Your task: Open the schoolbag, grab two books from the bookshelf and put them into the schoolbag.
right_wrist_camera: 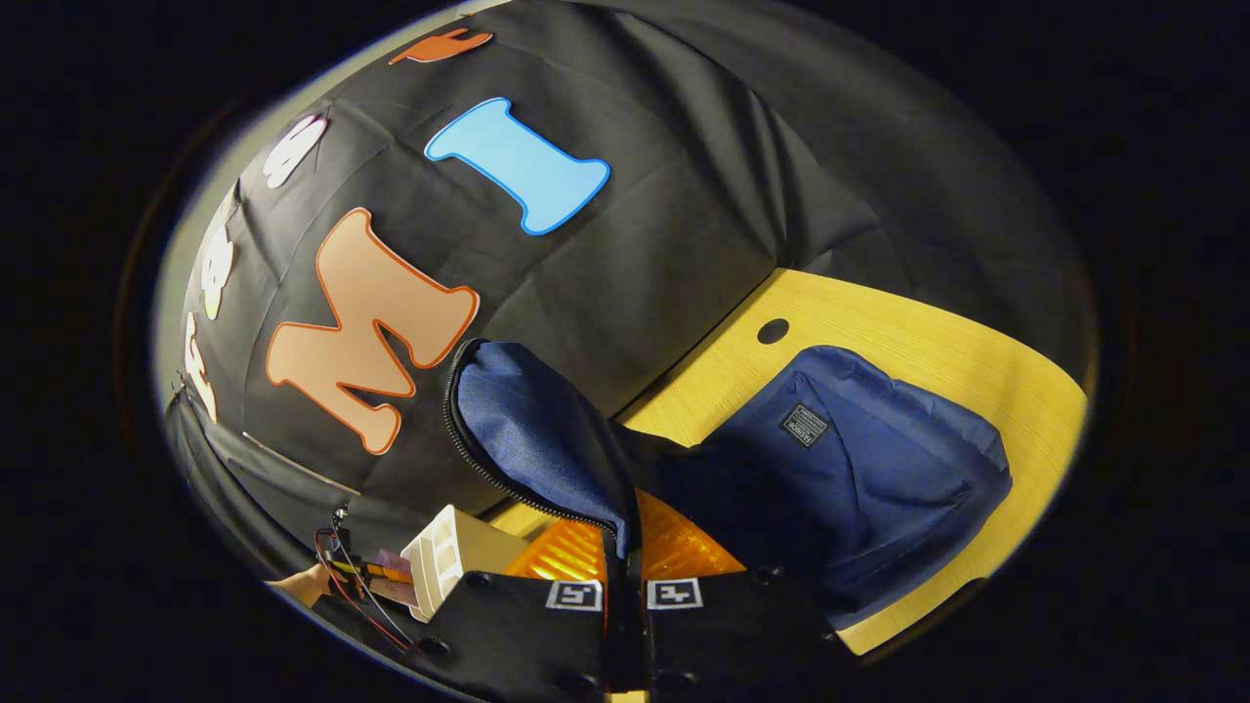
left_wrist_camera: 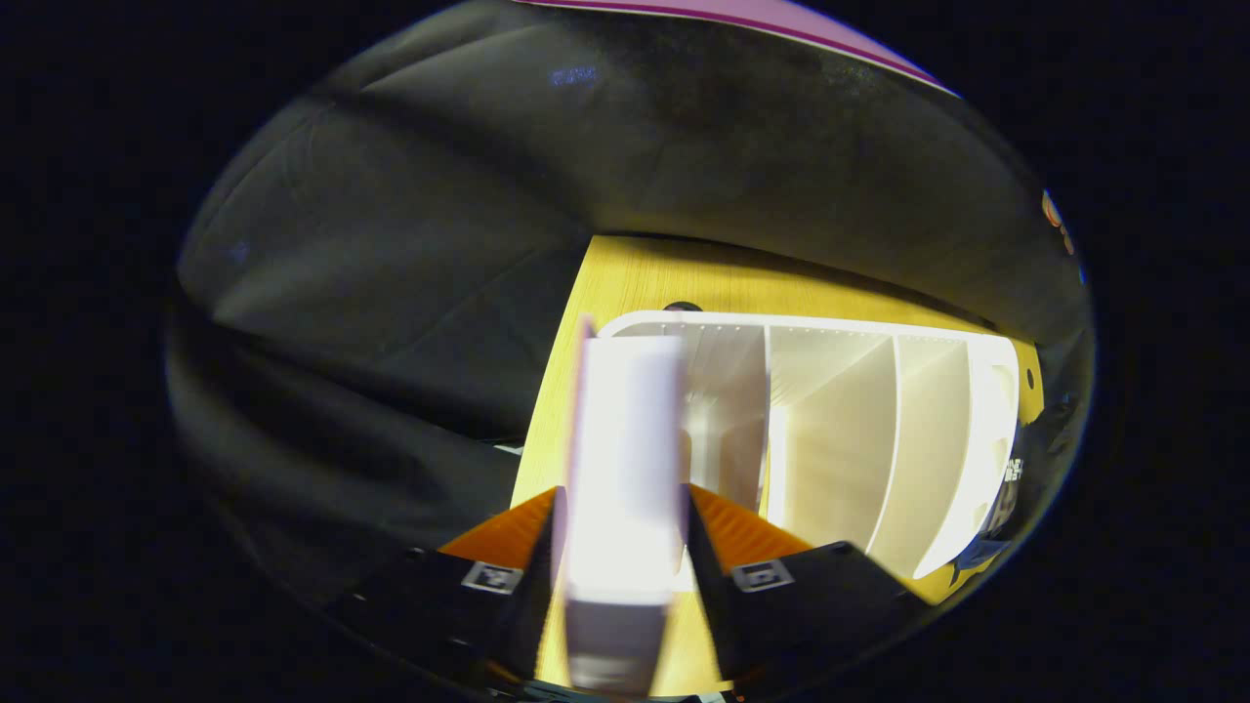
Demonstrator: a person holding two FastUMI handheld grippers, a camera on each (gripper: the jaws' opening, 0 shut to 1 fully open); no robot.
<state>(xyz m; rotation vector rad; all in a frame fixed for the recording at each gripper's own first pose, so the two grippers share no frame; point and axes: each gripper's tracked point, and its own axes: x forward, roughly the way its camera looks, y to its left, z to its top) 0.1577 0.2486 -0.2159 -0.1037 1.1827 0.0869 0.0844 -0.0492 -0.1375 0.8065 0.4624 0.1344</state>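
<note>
In the left gripper view, my left gripper (left_wrist_camera: 623,527) is shut on a book (left_wrist_camera: 625,459) with a pale cover, held upright and seen edge-on in front of the white bookshelf (left_wrist_camera: 850,430). The shelf's compartments beside it look bare. In the right gripper view, my right gripper (right_wrist_camera: 623,561) is shut on the zippered flap (right_wrist_camera: 532,430) of the blue schoolbag (right_wrist_camera: 859,469), lifting it up so the bag's mouth gapes. The bag lies on the yellow table (right_wrist_camera: 908,332). Far off at the lower left, the bookshelf (right_wrist_camera: 444,561) and a hand (right_wrist_camera: 308,584) with the other gripper show small.
The yellow wooden table (left_wrist_camera: 664,273) has a round cable hole (right_wrist_camera: 772,330) near its back edge. Black cloth walls close the booth behind the shelf and the bag. The table edge runs close to the left of the shelf.
</note>
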